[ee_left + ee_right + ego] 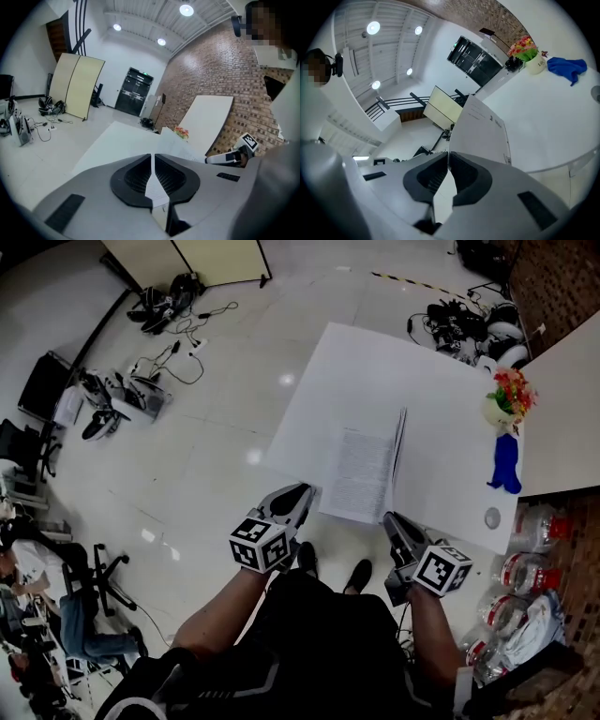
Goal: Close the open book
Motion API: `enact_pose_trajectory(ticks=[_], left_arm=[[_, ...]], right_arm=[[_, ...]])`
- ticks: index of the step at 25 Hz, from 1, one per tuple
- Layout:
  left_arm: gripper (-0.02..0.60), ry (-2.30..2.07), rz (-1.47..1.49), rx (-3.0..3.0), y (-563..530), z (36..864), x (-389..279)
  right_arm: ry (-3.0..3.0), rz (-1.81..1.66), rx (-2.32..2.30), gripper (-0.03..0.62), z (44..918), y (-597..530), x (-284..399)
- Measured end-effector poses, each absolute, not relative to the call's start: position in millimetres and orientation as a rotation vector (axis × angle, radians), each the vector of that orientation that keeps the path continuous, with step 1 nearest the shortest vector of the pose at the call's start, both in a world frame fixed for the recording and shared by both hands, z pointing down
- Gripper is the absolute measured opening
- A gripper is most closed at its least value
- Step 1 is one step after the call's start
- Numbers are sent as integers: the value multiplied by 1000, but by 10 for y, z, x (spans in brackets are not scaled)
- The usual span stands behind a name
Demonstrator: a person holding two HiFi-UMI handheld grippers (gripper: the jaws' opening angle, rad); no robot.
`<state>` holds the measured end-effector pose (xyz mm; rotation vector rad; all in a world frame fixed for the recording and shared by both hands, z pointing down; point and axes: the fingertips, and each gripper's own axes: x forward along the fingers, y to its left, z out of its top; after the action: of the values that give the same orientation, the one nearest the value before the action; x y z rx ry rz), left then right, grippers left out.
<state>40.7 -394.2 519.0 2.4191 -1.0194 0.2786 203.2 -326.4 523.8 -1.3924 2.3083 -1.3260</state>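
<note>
The open book (pixel 361 470) lies near the front edge of the white table (pixel 375 371). Its left printed page faces up, and its right half (pixel 399 442) stands almost on edge. My left gripper (pixel 306 493) is at the book's near left corner, shut on a printed page (pixel 154 185) that runs out between its jaws (pixel 152 159). At the near right edge my right gripper (pixel 390 519) is shut on the raised white cover (pixel 485 129), which rises straight from its closed jaws (pixel 447 157). From the left gripper view the right gripper (pixel 234 157) shows beyond the page.
A flower pot (pixel 507 396), a blue cloth (pixel 506 465) and a small round disc (pixel 492 517) sit at the table's right edge. Plastic bottles (pixel 530 568) lie on the floor to the right. Cables and gear (pixel 141 390) litter the floor at left, where a person sits on a chair (pixel 42 587).
</note>
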Motion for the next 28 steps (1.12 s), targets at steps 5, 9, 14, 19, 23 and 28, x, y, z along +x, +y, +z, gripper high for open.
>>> enact_pose_trajectory(ticks=[5, 9, 14, 19, 23, 28], left_arm=[[20, -1010, 247, 2405, -4074, 5249, 16], [20, -995, 227, 2393, -4191, 5305, -265], [17, -979, 232, 2386, -4306, 5404, -529], [17, -964, 235, 2373, -4409, 5514, -683], [17, -944, 246, 2377, -4454, 5553, -693], [17, -907, 253, 2385, -4438, 5575, -588]], right_arm=[[2460, -1369, -1432, 18, 5477, -3441, 1476], [2572, -1442, -1479, 18, 5787, -3584, 1056], [2676, -1543, -1571, 18, 6270, -3676, 745], [2737, -1619, -1624, 18, 6608, -3746, 584], [2774, -1677, -1628, 20, 6720, -3754, 548], [2891, -1692, -1581, 27, 6800, -3742, 495]])
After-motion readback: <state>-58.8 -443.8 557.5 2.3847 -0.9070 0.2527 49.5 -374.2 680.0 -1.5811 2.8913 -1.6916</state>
